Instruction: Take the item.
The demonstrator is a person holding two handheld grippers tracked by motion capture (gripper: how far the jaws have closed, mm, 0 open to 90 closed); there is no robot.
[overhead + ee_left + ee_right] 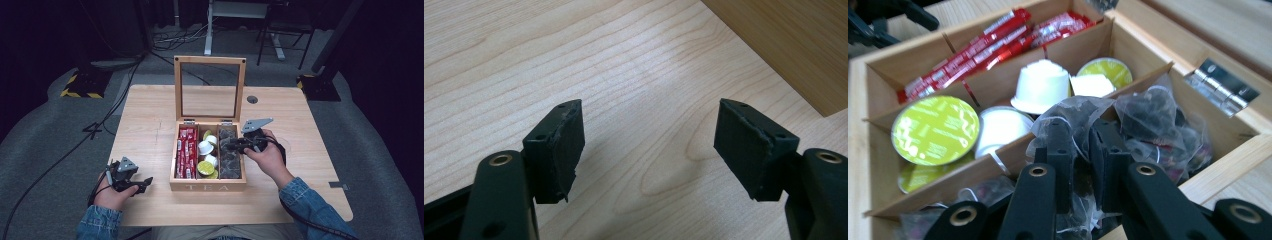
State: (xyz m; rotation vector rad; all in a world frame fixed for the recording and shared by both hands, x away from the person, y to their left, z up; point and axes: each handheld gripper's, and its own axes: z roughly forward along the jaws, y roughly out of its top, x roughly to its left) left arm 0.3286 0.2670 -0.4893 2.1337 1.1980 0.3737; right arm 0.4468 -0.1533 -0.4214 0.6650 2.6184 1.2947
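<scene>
A wooden tea box (207,186) stands open mid-table, its glass lid (210,90) upright. Its left compartment holds red sachets (186,152), the middle one green and white capsules (206,148), and the right one clear bags of dark tea (230,162). My right gripper (232,146) reaches into the right compartment. In the right gripper view its jaws (1082,135) stand close together, pinching the mesh of a tea bag (1075,107). My left gripper (145,182) rests low over the table left of the box, open (651,145) with nothing between its pads.
The box's front wall (784,45) lies just right of the left gripper. A metal hinge (1223,90) sits at the box's back edge. A round cable hole (252,99) marks the table's far right. Bare tabletop (145,125) lies left of the box.
</scene>
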